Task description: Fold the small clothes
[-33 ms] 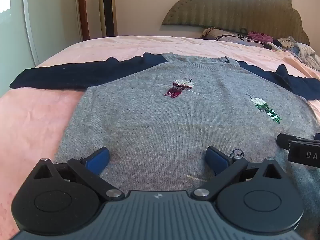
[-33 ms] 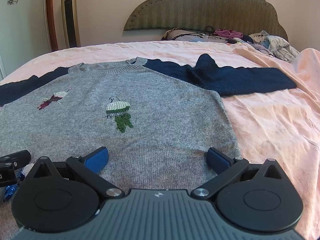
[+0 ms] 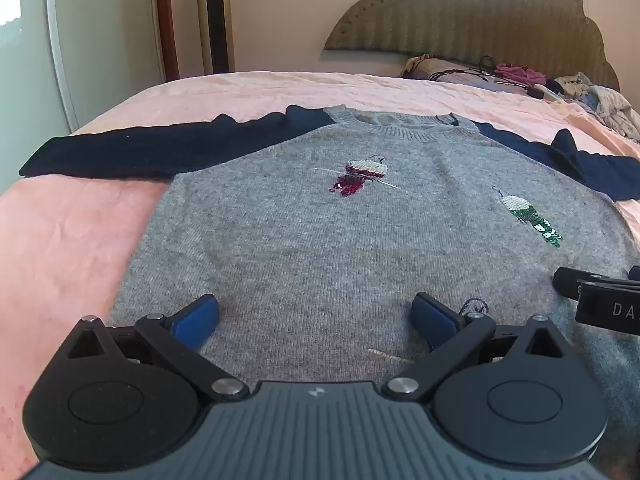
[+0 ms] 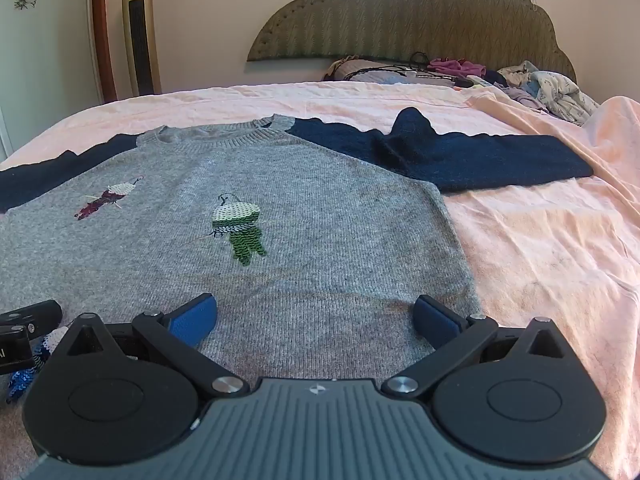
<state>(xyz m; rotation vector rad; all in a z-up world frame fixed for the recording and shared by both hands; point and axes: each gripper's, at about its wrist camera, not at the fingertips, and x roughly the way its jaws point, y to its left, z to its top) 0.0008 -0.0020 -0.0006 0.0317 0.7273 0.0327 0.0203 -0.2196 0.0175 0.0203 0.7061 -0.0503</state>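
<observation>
Lying flat beneath both open grippers: the sweater.

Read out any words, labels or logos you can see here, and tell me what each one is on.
"DA", cut off by the picture's edge: on the right tool, seen from the left wrist.
A small lightning-style logo, no letters: on the left tool body.
Nothing readable on the grey sweater or tower fan.
</observation>
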